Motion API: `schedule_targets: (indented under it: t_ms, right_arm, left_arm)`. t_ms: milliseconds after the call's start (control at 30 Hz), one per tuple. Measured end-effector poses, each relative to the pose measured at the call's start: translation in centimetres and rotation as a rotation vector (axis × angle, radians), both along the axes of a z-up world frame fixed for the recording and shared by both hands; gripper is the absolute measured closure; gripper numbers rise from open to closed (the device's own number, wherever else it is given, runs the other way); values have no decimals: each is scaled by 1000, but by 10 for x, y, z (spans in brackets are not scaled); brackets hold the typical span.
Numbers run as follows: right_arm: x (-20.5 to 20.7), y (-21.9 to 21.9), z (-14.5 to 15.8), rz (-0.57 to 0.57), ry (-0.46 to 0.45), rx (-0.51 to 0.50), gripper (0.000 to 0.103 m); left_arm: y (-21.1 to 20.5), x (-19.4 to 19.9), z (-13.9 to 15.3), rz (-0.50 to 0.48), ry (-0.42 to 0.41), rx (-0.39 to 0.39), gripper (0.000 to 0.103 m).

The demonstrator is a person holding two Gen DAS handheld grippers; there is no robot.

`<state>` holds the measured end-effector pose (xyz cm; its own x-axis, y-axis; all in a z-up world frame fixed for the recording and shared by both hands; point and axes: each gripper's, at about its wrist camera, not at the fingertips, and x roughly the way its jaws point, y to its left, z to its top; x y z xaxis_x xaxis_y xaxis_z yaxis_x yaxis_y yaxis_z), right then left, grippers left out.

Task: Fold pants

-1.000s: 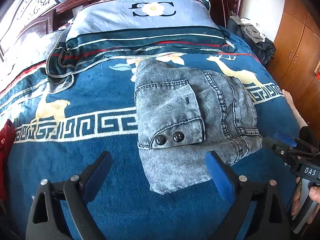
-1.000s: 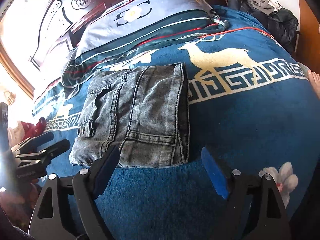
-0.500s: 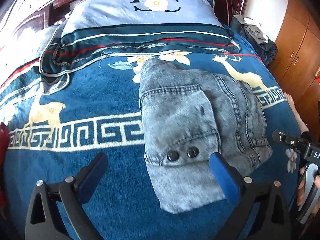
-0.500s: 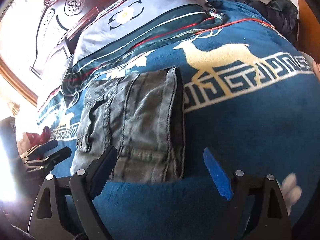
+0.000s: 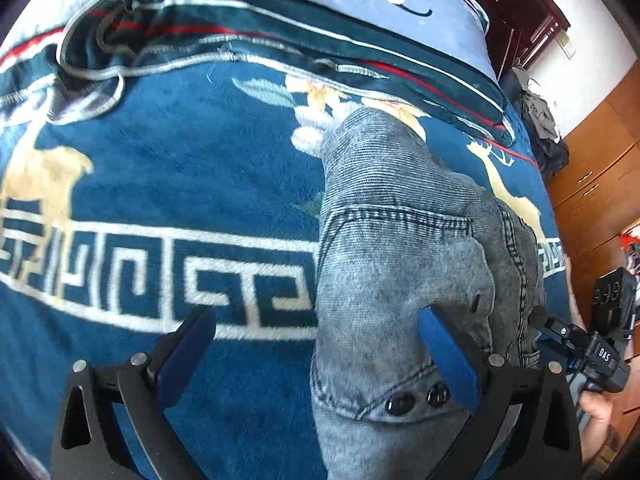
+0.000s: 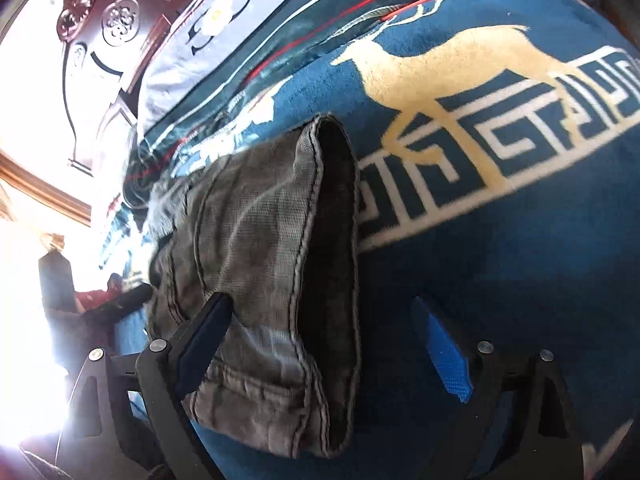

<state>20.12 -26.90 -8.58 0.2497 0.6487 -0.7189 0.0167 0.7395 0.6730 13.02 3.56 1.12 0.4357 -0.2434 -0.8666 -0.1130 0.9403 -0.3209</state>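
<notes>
The grey denim pants (image 5: pixel 400 264) lie folded into a compact bundle on the blue blanket (image 5: pixel 160 168), two dark buttons (image 5: pixel 416 398) facing me. My left gripper (image 5: pixel 320 356) is open and low over the bundle's left edge, its right finger (image 5: pixel 448 360) on the denim. In the right wrist view the pants (image 6: pixel 260 248) show their folded right side. My right gripper (image 6: pixel 328 356) is open, straddling that near right edge, left finger (image 6: pixel 204 344) over the fabric, right finger (image 6: pixel 444 356) over the blanket. The right gripper also shows in the left wrist view (image 5: pixel 580 352).
A striped pillow (image 5: pixel 320 12) lies at the head of the bed before the carved wooden headboard (image 6: pixel 108 32). Dark clothes (image 5: pixel 540 120) are piled at the far right corner. Wooden cabinets (image 5: pixel 600 184) stand to the right. A red item (image 6: pixel 96 296) lies at the left.
Both grippers have moved forward and down close to the folded pants, which now fill more of each view. Both stay open. The bundle has not moved.
</notes>
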Motion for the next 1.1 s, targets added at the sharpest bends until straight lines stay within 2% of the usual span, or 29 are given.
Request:
schedule_targets:
  t_ms: [100,233,300,367,400,467,500,567,633,733,833,1100]
  right_arm:
    - [11,5,-6,31,12,88,10]
    - [22,16,-16,110,17,188,11]
    - [25,19,-18,131,17,195,20]
    - [26,23,-20,143,12,172,41]
    - [25,23,-21,141,10,159,44]
    - [22,25,-20,128,-1,137,56]
    - [19,25,-18,123,-4,127,60]
    - [14,30,-9,118,-19,99,69]
    - [12,35,1,120,-41,61,73]
    - [12,41,17,132,-82,16,74]
    - [16,48,30,141,-114,-9,74]
    - [47,62,61,151,-172,23,74]
  left_arm:
    - [-4,9,-11,-19,26,-34,0]
    - [-12,17,-19,-57,11,-34,0]
    - [-14,21,-20,-73,9,-27,0]
    - [-17,24,-21,-82,9,-15,0]
    - [-17,25,-21,-84,7,-8,0]
    - [-19,25,-18,-100,-8,-27,19]
    - [-21,24,-16,-124,-17,-75,50]
    - [-28,23,-9,-131,-30,-63,57]
    - [-31,20,-3,-139,-48,-50,66]
    - [-28,16,9,-135,-69,-53,72]
    - [-29,13,27,-144,-110,-19,73]
    - [-5,35,65,-109,-175,-11,73]
